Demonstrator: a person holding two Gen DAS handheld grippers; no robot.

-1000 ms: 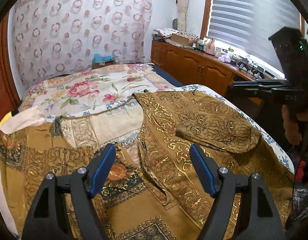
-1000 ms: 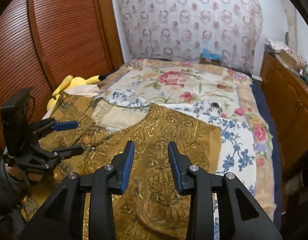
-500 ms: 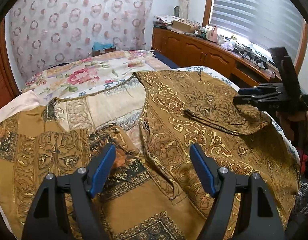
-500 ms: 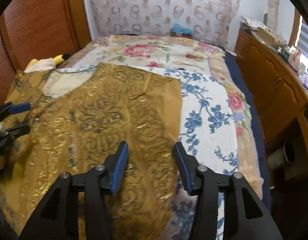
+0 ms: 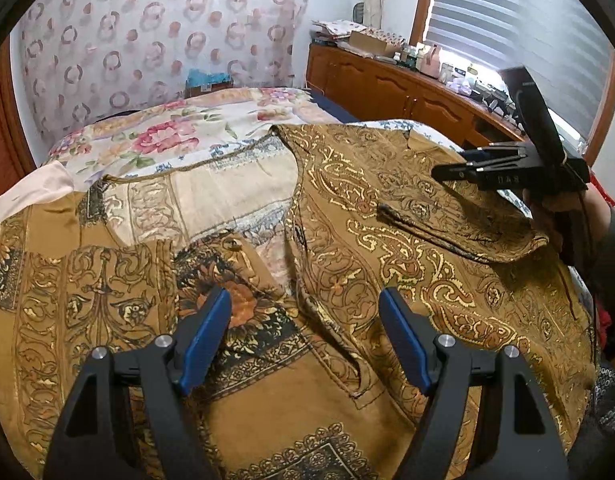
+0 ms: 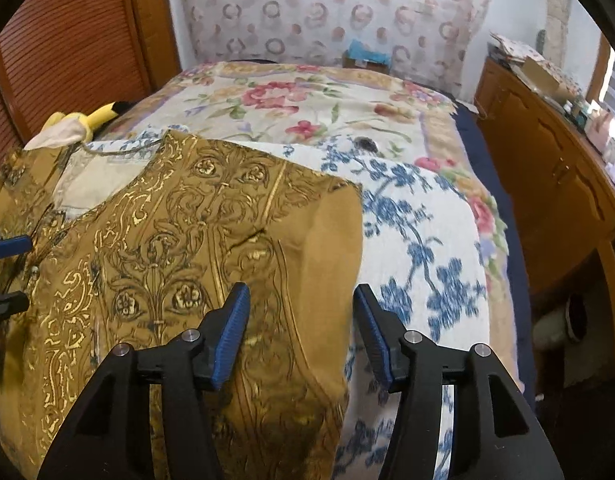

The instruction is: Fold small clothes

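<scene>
Since a second ago my right gripper [image 6: 301, 334] has dropped low over the bed, so the garment's right edge now fills its view, and its jaws are opening with nothing pressed between the pads; the cloth's edge lies under the gap. My left gripper [image 5: 305, 338] hangs wide open above the middle of the garment, gripping nothing, and has barely shifted.

One gold-brown printed blouse [image 5: 387, 240] lies spread flat on the bed, thin woven cloth with shiny gold scrollwork and darker floral panels. Its front opening shows a pale inner lining [image 5: 211, 204], and one short sleeve [image 5: 467, 224] is folded inward across the chest, where earlier it sat further from my right tool. Under the garment lies a white cover with blue flowers [image 6: 419, 240], soft and slightly fuzzy, on top of a cream quilt with pink roses [image 6: 291, 100]. One yellow plush toy [image 6: 87, 118] rests by the ribbed wooden door [image 6: 67, 60].
</scene>
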